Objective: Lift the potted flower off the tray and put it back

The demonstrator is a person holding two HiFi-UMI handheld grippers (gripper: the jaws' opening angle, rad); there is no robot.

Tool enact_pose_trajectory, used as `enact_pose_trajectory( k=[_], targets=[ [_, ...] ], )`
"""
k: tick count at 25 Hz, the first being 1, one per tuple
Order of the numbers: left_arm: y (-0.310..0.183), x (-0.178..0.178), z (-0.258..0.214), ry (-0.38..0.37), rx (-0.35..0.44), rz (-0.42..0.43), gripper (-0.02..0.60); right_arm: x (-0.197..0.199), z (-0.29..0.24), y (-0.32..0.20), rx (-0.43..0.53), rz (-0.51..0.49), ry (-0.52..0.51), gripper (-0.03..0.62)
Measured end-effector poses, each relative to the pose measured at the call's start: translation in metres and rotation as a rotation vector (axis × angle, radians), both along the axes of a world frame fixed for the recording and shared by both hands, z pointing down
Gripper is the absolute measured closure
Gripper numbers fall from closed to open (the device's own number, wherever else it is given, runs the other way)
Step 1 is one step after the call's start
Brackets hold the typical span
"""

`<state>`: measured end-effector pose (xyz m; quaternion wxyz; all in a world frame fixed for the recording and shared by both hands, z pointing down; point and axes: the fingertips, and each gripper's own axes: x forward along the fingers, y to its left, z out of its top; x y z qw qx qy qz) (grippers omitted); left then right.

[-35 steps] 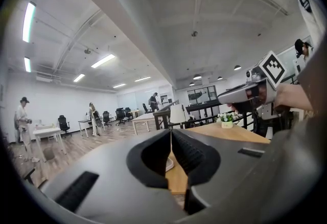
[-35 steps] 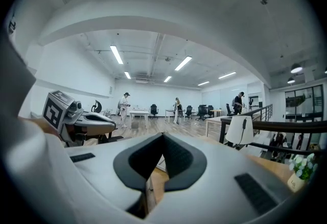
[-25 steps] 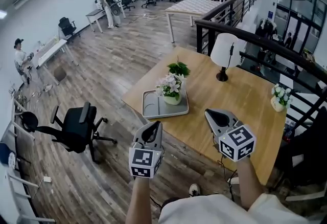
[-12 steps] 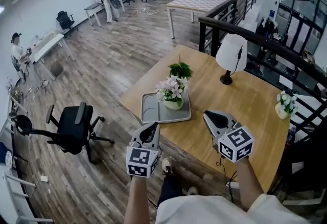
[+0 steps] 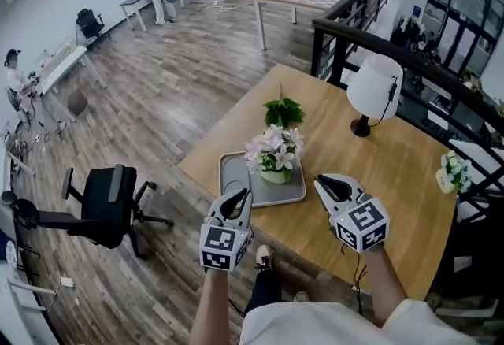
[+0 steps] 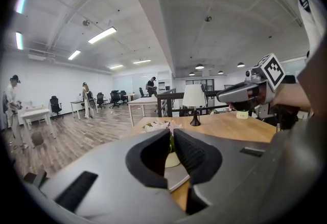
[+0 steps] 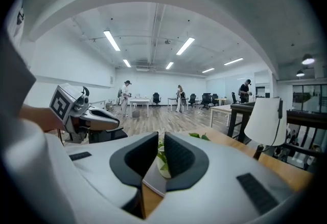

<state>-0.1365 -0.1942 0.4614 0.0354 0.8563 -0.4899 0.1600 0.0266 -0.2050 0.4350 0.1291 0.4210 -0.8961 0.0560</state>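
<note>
Flower first: the potted flower (image 5: 276,158) stands upright on the grey tray (image 5: 240,182), toward the tray's 2 o'clock corner, its pale pot under a head of white and pink blooms. Bare tray lies at the pot's 9 o'clock. The tray rests near the 7 o'clock edge of the wooden counter (image 5: 386,170).

Neither tool touches anything. The left gripper (image 5: 240,195) hangs at the pot's 7 o'clock, over the tray's near rim, and the right gripper (image 5: 324,184) at its 4 o'clock, just off the tray. Both sets of fingers have just been opening. They stand a slit apart with nothing clamped, and the pot shows only far off through each slit.

This looks like the approach. To do it well, the fingers likely need to spread much wider before arrival, then meet the pot wall low, beneath the blooms, so no petal is pinched. A level, straight-up lift should clear the tray rim.

A leafy plant (image 5: 282,111) at the flower's 12 o'clock and a lamp (image 5: 376,87) at 2 o'clock are best left undisturbed.
</note>
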Motion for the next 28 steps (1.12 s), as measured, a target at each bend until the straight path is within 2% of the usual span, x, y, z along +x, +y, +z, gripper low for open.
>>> enact_pose_trajectory(
  k=[8,9,13,16,18,22,28],
  targets=[
    [-0.051,-0.015,0.049,-0.006,-0.099,0.059,0.441,-0.013,0.039,-0.048,-0.065,0.013,0.005,0.498],
    [-0.055,-0.016,0.055,-0.008,-0.106,0.065,0.427,-0.015,0.044,-0.052,-0.077,0.007,0.005,0.479],
    [-0.072,-0.015,0.072,-0.018,-0.113,0.093,0.423,-0.019,0.067,-0.063,-0.119,-0.016,0.003,0.456],
    [-0.082,-0.012,0.092,-0.014,-0.139,0.124,0.423,-0.026,0.089,-0.068,-0.150,-0.053,0.014,0.410],
    [-0.089,-0.009,0.103,0.001,-0.150,0.150,0.402,-0.028,0.103,-0.073,-0.153,-0.067,0.034,0.388],
    [-0.101,-0.006,0.116,0.054,-0.155,0.170,0.402,-0.027,0.124,-0.084,-0.137,-0.087,0.051,0.384],
    [-0.115,-0.006,0.147,0.047,-0.194,0.206,0.367,-0.028,0.155,-0.095,-0.171,-0.113,0.067,0.376]
  ],
)
